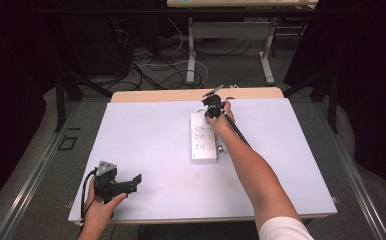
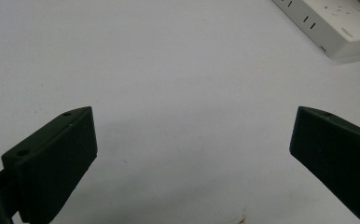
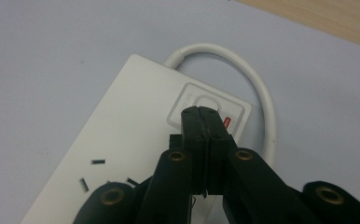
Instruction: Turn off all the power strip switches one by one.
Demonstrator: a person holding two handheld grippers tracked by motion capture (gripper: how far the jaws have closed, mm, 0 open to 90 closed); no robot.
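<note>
A white power strip (image 1: 203, 138) lies on the white table (image 1: 146, 145).

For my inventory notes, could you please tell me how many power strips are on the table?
1: a white power strip lies right of the table's centre, the right claw at its far end.

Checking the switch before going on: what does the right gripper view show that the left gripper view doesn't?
Right gripper view: the right gripper, jaws closed together, tips at the power strip's switch, a red indicator beside it, and the looping white cord. Left gripper view: the left gripper, jaws wide apart over bare table. Both: the white power strip.
</note>
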